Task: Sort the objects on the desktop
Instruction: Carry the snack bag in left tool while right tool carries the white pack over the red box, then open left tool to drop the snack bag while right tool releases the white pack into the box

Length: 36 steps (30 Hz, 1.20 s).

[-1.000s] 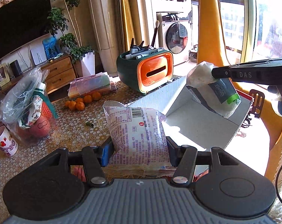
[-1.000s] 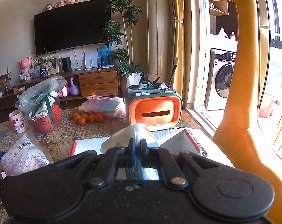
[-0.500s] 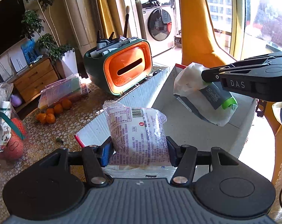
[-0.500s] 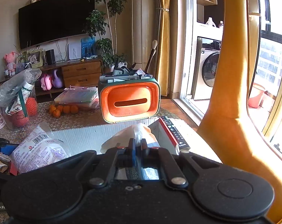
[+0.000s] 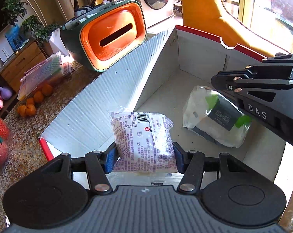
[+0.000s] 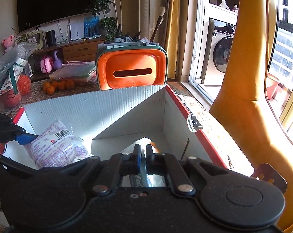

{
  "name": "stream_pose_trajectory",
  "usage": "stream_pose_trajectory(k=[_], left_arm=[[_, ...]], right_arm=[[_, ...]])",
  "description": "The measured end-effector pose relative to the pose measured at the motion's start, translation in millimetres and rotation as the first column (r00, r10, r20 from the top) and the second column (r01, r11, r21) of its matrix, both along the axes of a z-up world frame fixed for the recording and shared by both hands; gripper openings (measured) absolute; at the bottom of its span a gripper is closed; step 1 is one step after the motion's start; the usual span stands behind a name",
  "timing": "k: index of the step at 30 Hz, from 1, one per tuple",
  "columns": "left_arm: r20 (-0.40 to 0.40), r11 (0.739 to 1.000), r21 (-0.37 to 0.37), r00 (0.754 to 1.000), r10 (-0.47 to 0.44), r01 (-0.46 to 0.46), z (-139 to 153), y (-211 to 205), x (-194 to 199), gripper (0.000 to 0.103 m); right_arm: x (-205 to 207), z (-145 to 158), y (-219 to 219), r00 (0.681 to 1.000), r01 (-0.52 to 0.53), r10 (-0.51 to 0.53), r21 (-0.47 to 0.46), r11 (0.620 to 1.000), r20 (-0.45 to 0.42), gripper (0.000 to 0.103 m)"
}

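Left wrist view showed the whole wipes pack (image 5: 214,119) lying low in the right half of the cardboard box (image 5: 200,58), long axis slanted left-far to right-near; whether it touched the floor, couldn't tell. Right wrist view showed only a sliver of it (image 6: 144,142) past the right gripper (image 6: 143,151), which was clenched on its plastic edge. Only the right view showed the remote (image 6: 194,123) on the box's right rim. Left gripper (image 5: 144,155) was grasping the snack bag (image 5: 144,141) between 2 blue pads (image 5: 110,158), above the box's near-left part, long axis pointing away from the camera, barcode end far. Orange organizer (image 5: 109,36) stood beyond the box.
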State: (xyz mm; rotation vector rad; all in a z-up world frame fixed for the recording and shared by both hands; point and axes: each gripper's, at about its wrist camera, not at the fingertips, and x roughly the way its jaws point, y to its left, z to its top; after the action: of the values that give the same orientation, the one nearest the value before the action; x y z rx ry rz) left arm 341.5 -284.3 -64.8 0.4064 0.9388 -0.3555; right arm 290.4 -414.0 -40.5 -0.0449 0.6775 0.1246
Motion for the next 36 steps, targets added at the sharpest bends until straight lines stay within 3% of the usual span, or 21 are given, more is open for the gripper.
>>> stream_pose_trajectory(k=[7, 14, 25, 36], left_arm=[[-0.127, 0.999, 0.035, 0.992, 0.002, 0.002, -12.0, -5.1, 13.9, 0.057], [-0.168, 0.999, 0.053, 0.986, 0.018, -0.009, -13.7, -5.1, 17.7, 0.058], [-0.129, 1.000, -0.024, 0.992, 0.015, -0.018, 4.0, 5.7, 7.6, 0.077], [-0.043, 0.985, -0.166, 0.998, 0.042, -0.049, 29.6, 24.3, -13.7, 0.080]], right_arm=[[5.1, -9.4, -2.7, 0.999, -0.009, 0.009, -0.002, 1.000, -0.035, 0.004], [5.8, -6.9, -4.2, 0.998, -0.032, 0.032, 0.003, 0.999, -0.060, 0.018], [-0.3, -3.3, -9.4, 0.998, -0.013, 0.014, 0.015, 1.000, -0.056, 0.037], [-14.1, 12.1, -11.3, 1.000, -0.005, 0.007, 0.045, 0.999, -0.027, 0.052]])
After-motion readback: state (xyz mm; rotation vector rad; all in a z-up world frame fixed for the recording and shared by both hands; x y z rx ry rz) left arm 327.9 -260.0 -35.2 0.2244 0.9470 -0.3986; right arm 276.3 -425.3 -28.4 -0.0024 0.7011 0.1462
